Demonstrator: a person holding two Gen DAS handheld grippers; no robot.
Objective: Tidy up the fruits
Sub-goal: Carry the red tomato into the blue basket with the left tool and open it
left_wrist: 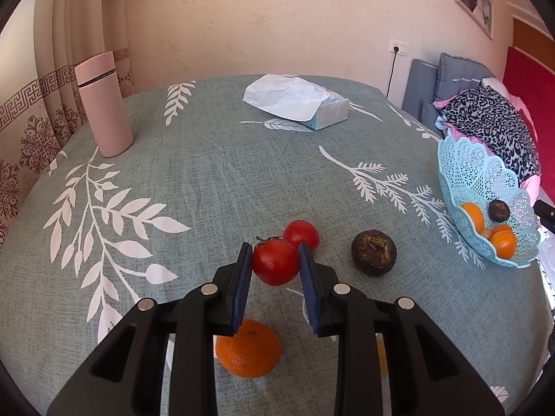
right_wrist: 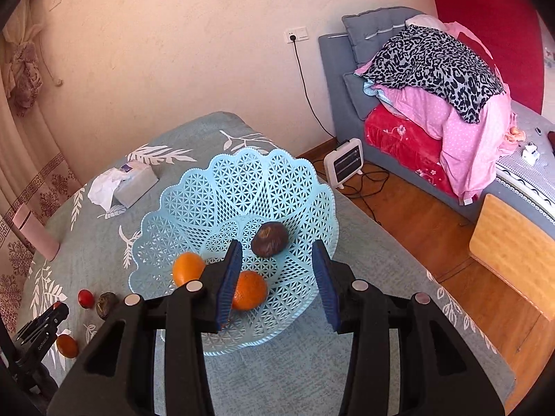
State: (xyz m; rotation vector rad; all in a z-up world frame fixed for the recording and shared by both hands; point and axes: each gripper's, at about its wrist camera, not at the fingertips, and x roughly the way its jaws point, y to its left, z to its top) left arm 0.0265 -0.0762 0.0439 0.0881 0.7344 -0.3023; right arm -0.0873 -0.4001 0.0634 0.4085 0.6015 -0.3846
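Near the bench's front edge my left claw (left_wrist: 275, 260) pinches a tomato (left_wrist: 275, 266), while my right claw (right_wrist: 277, 277) hangs spread above the basket (right_wrist: 194, 208).

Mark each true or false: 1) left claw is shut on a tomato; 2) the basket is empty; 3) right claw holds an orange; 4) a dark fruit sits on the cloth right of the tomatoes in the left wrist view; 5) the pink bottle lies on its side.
1) The left claw grips a tomato: true.
2) The basket is empty: false, it holds two oranges and a dark fruit.
3) The right claw holds an orange: false, its jaws are open over the basket with nothing between them.
4) A dark fruit lies right of the tomatoes: true.
5) The pink bottle lies on its side: false, it stands upright.
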